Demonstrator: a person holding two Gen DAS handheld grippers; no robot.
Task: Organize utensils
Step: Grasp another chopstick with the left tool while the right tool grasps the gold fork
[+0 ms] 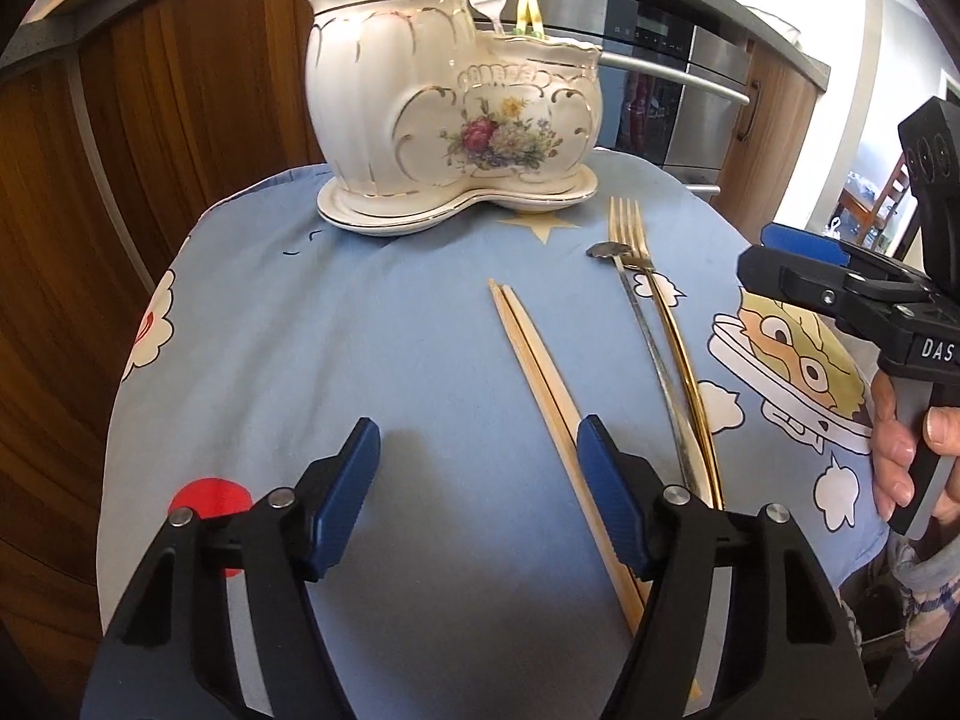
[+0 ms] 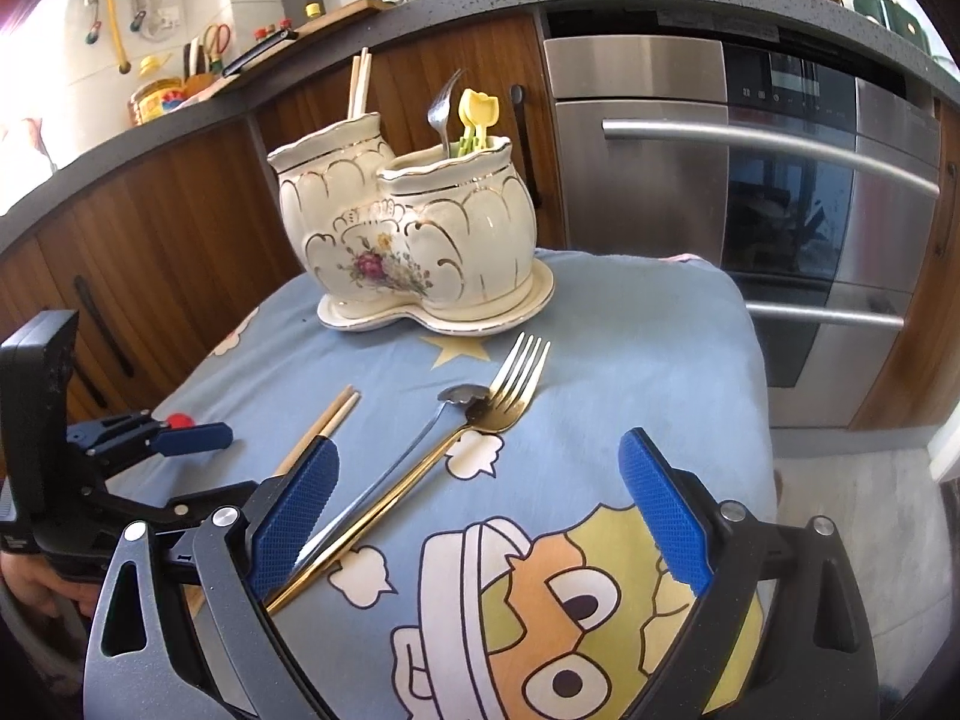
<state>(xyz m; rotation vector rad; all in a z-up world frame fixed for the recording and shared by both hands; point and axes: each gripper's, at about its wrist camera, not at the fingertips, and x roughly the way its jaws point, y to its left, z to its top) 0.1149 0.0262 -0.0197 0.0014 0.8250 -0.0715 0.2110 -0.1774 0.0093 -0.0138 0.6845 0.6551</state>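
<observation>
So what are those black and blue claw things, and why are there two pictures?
They are grabbing tools that a person holds, one in each hand. Each tool carries a camera looking out past its own blue fingers, hence two pictures. The left gripper and the right gripper are both open and hold nothing. On the blue cartoon cloth lie wooden chopsticks, a gold fork and a small silver spoon. Behind them stands a flowered china holder with more chopsticks, a fork and yellow utensils already in it.
</observation>
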